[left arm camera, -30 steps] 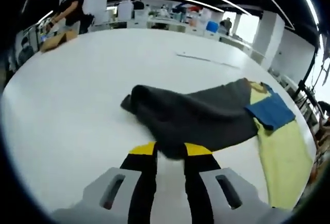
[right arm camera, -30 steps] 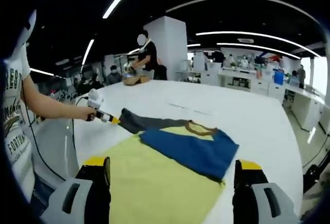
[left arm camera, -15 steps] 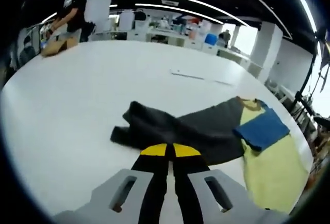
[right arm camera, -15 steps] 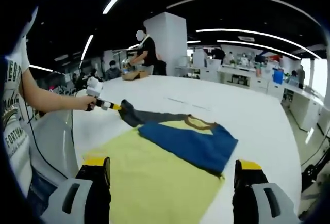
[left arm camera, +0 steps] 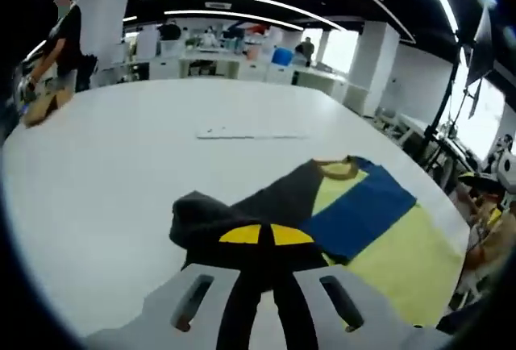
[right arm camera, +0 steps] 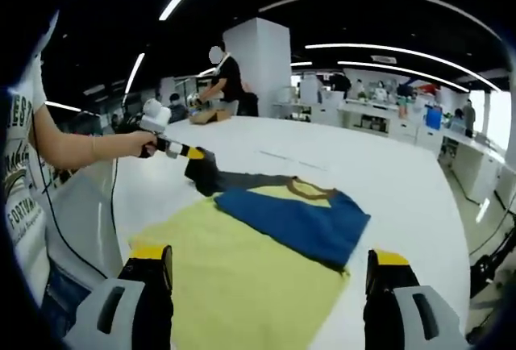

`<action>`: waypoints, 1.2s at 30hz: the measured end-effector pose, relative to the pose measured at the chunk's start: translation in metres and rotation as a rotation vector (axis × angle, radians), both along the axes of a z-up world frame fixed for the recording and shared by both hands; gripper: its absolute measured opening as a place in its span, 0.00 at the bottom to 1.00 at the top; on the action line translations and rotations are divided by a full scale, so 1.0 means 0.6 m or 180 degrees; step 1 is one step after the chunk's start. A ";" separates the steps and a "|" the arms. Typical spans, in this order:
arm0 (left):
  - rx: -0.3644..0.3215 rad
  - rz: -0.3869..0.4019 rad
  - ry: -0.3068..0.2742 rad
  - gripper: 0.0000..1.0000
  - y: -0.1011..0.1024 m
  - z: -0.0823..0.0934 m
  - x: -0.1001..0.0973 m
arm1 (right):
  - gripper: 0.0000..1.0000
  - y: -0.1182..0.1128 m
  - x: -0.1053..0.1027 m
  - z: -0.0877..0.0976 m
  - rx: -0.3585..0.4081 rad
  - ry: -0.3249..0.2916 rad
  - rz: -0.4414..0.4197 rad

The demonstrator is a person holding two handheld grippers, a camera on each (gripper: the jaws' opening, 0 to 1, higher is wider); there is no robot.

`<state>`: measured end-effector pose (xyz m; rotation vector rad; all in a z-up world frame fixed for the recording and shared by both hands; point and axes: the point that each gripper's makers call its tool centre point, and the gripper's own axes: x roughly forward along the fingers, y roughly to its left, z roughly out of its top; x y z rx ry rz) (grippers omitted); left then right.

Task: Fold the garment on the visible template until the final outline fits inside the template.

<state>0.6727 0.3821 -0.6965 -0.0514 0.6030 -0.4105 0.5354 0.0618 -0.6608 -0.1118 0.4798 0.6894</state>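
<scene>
plainly clamped: left hand-held gripper point(left arm camera: 258, 237) pinching the dark sleeve point(left arm camera: 201, 217) of the garment point(right arm camera: 290, 221), lifted off the white tabletop point(left arm camera: 121, 148). right hand-held gripper point(right arm camera: 270, 273) spread wide, empty, nearer the yellow body at 12 o'clock. sleeve's long axis running toward 2 o'clock, onto the blue fold point(left arm camera: 363, 213). broad open room at 10 o'clock; tabletop edge close at 4 o'clock. no template outline discernible.

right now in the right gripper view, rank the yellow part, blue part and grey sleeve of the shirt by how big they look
1. yellow part, though nearest the camera, which may inflate it
2. blue part
3. grey sleeve, farthest away
</scene>
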 end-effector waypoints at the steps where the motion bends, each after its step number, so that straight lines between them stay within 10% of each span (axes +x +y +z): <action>1: 0.0035 -0.0063 0.0003 0.00 -0.013 0.001 0.002 | 0.99 -0.001 -0.001 -0.001 0.0000 0.0008 -0.0008; 16: 0.0318 -0.0890 -0.0039 0.00 -0.171 -0.064 0.003 | 0.99 -0.008 -0.013 -0.004 -0.0018 0.0033 -0.0066; 28: 0.0522 -0.1117 -0.0021 0.04 -0.200 -0.102 -0.008 | 0.99 -0.019 -0.017 -0.008 -0.0029 0.0062 -0.0124; 36: 0.0527 -0.1185 -0.0239 0.32 -0.192 -0.074 -0.010 | 0.99 -0.019 -0.014 -0.007 -0.0012 0.0048 -0.0127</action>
